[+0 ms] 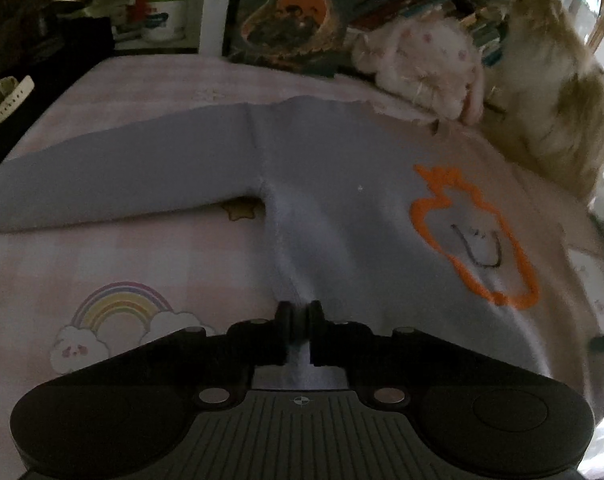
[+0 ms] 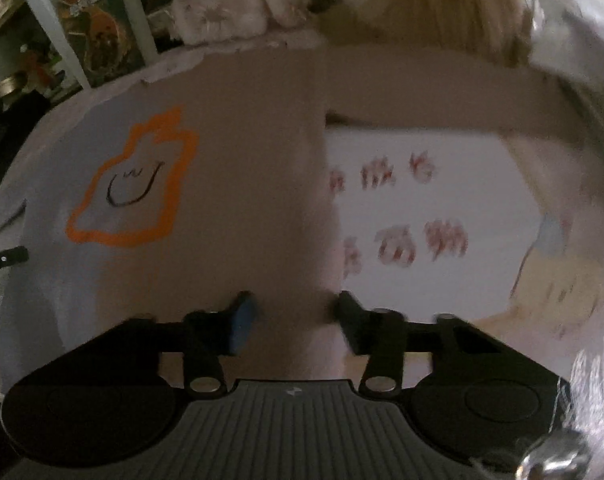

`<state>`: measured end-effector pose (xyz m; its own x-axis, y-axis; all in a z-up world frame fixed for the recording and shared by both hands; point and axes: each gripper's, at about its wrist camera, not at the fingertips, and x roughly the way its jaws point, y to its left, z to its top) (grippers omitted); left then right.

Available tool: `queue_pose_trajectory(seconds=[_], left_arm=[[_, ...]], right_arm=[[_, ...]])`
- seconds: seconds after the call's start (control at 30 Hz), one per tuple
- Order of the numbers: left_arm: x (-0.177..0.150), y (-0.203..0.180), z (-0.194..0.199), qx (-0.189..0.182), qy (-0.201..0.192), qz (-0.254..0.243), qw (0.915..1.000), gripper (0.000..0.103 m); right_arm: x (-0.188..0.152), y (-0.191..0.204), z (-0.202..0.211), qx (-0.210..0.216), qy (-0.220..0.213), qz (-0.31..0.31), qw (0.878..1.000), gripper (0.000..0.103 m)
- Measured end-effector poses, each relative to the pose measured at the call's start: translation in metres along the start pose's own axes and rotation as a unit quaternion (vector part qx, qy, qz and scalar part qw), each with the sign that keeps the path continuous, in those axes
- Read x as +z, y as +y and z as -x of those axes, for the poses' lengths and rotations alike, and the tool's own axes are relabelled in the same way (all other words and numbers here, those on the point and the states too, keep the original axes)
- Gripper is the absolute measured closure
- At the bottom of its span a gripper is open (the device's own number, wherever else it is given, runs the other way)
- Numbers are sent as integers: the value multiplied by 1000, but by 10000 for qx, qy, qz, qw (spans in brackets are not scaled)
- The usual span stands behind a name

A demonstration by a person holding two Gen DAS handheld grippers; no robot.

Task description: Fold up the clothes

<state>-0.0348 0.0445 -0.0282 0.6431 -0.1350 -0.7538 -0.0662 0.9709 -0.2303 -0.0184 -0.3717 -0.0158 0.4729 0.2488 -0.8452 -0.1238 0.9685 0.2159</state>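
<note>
Pink checked sheet with rainbow print; plush rabbit, white mug, watch, poster behind.

The sweatshirt is soft, matt knit cloth, half pale lilac and half tan, with an orange outline print that looks flat and slightly rubbery, and it lies on a bed sheet of smooth matt cotton printed with a pastel rainbow. Behind it sit a fluffy white plush toy and a long-piled tan plush toy. Each hand-held gripper, left and right, is matt black plastic with shiny round metal pivots and a ribbed grey plastic body.
</note>
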Motion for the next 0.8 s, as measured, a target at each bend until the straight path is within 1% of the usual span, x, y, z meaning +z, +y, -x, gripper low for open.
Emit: queue_pose_trajectory(seconds=[0.03, 0.07, 0.1, 0.13, 0.2, 0.27, 0.4, 0.47, 0.57, 0.73, 0.8], left_arm=[[0, 3, 3, 52, -53, -55, 10000, 97], [1, 7, 5, 118, -93, -139, 9998, 97], [2, 10, 7, 185, -133, -222, 9995, 97], [3, 14, 10, 251, -173, -305, 9991, 97], [2, 12, 10, 251, -106, -547, 9981, 97], [1, 9, 9, 227, -14, -801, 9965, 97], [-3, -5, 5, 126, 87, -1152, 9932, 97], [-2, -8, 3, 72, 44, -1178, 9930, 96], [2, -3, 1, 9, -9, -1171, 9931, 96], [14, 9, -5, -38, -20, -1004, 9949, 95], [16, 9, -6, -32, -9, -995, 9950, 95]], right_arm=[[-3, 4, 0, 7, 13, 33, 10000, 76], [-6, 8, 0, 26, 46, 74, 10000, 80], [-8, 14, -1, 142, 108, 108, 9998, 88], [-10, 20, -1, 286, 178, 139, 9993, 90], [-17, 35, 0, 266, 143, 341, 9990, 90], [-20, 46, 0, 32, 30, 500, 9987, 92], [-25, 47, 4, -458, -180, 454, 9978, 92], [-26, 42, 5, -585, -222, 406, 9972, 92], [-27, 38, 3, -577, -257, 243, 9977, 92], [-28, 46, -4, -581, -384, 278, 9972, 91], [-28, 48, -6, -650, -412, 296, 9966, 90]])
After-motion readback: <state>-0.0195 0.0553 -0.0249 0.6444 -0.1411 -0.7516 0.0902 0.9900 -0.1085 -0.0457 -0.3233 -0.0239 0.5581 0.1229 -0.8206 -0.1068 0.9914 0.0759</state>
